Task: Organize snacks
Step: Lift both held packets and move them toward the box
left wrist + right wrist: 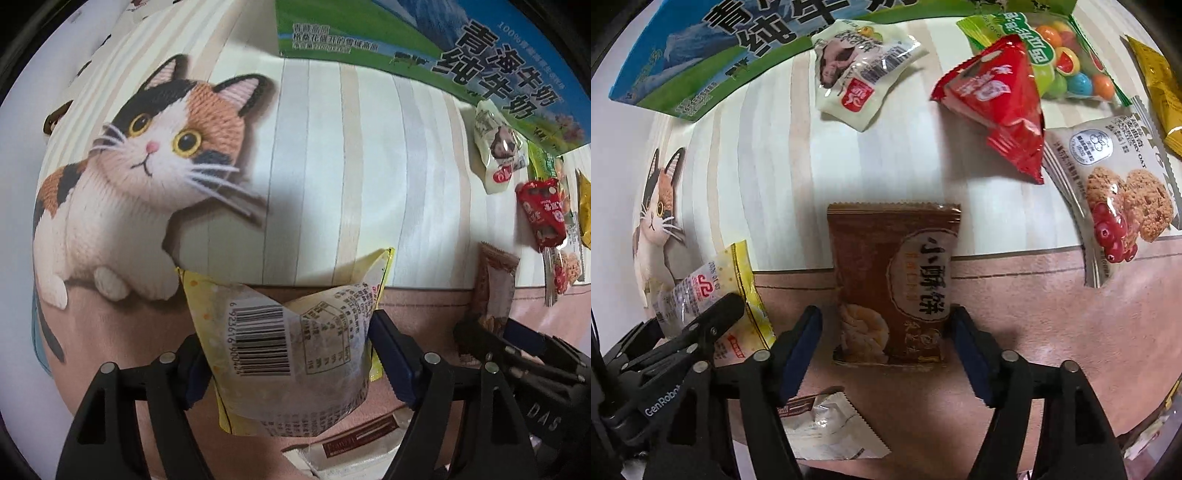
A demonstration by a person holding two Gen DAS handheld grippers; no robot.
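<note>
left tool: jaws straddle a yellow-edged clear snack packet, barcode side up. the blue pads sit at its flanks and the film bows up between them, so it looks lightly pinched, though i cannot tell how firm the grip is.
right tool: jaws stand wide around a brown pastry packet. a gap shows at the left pad, while the right pad is at or near the wrapper edge. not gripped.
where they lie: both packets rest on the pink strip at the front of the cat-print mat on the table.
handling, judged: both are light, air-puffed film bags, slippery and crushable. the pastry inside is likely crumbly. take the brown one across its narrow width near the lower middle and close gently.
left view only: the full cat print and the barcode face of the yellow packet.
right view only: the brown packet's front, the oat cookie packet, the red triangular packet, the candy bag, and the left tool seen from the side.
both views: the milk carton box, the white plum packet and the small white sachet near the tools.
</note>
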